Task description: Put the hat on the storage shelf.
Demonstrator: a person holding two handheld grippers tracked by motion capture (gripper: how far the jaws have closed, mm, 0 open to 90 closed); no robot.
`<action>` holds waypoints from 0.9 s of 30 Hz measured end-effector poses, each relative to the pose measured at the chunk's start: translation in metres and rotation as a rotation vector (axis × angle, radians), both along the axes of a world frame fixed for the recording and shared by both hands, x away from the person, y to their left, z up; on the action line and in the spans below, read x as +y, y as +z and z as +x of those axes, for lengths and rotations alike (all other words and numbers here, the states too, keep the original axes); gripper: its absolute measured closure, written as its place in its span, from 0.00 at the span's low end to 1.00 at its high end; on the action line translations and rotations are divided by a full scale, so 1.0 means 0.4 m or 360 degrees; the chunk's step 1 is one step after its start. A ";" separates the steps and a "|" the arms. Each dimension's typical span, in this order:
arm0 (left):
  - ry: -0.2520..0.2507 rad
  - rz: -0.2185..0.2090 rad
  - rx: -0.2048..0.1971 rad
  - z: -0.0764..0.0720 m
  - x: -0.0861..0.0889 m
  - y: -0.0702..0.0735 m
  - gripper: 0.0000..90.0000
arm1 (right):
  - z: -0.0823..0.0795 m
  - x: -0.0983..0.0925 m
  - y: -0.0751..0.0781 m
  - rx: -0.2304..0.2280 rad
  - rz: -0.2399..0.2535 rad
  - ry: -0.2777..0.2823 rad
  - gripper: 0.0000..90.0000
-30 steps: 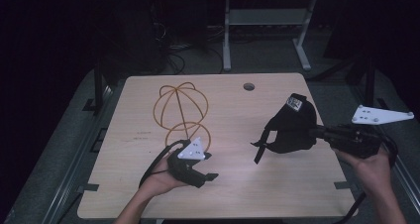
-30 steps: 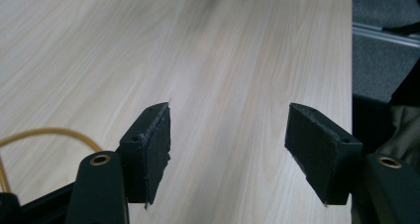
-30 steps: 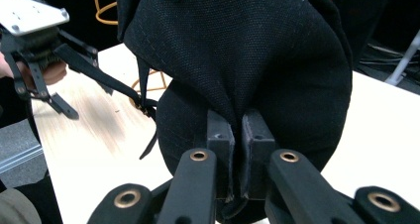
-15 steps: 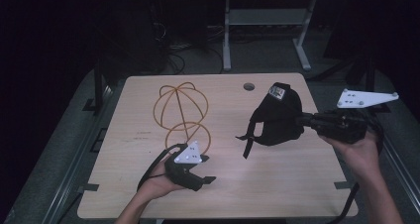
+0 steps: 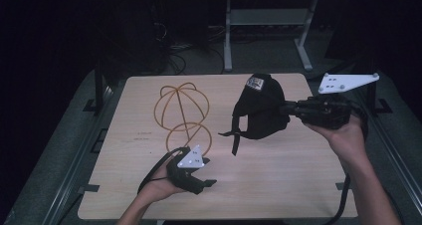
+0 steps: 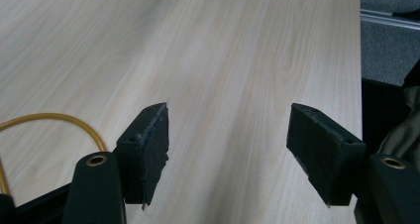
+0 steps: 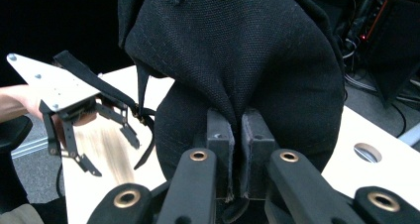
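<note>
A black fabric cap [image 5: 259,110] hangs above the right half of the wooden table [image 5: 278,185], its strap [image 5: 234,140] dangling. My right gripper [image 5: 286,110] is shut on the cap's cloth; in the right gripper view a fold of the cap [image 7: 237,50] is pinched between the pads of that gripper [image 7: 241,135]. A golden wire cap frame [image 5: 181,105] stands left of centre. My left gripper [image 5: 208,171] rests low just in front of the frame's base ring, open. In the left gripper view, bare wood lies between the jaws of the left gripper [image 6: 228,149], and the wire [image 6: 49,117] curves at the left.
A round hole [image 7: 367,152] is cut in the table near its far edge. A metal desk frame [image 5: 268,21] and cables [image 5: 174,46] stand on the dark floor beyond the table. The person's right forearm [image 5: 368,185] crosses the table's right front corner.
My right gripper has carried the cap up and to the left, toward the wire frame. The left gripper has stayed in place.
</note>
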State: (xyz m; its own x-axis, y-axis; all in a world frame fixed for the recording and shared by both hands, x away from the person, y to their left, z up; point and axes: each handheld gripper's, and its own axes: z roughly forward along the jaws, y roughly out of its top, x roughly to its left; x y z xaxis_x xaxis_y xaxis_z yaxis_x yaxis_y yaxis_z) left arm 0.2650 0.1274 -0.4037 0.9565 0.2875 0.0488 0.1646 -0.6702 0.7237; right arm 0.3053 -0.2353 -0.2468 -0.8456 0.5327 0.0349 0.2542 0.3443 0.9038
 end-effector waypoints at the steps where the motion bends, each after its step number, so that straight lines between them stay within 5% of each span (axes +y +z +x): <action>1: -0.0008 0.0014 -0.0005 0.001 0.000 0.000 0.36 | 0.002 0.007 0.005 -0.0008 -0.0003 0.0007 0.94; 15: -0.0047 -0.0054 0.0022 -0.014 -0.022 0.003 0.36 | 0.060 0.154 0.065 -0.0043 -0.0033 0.0154 0.94; 27: -0.0055 -0.0036 0.0015 -0.004 -0.018 0.004 0.35 | 0.127 0.298 0.129 -0.0005 -0.0155 0.0317 0.94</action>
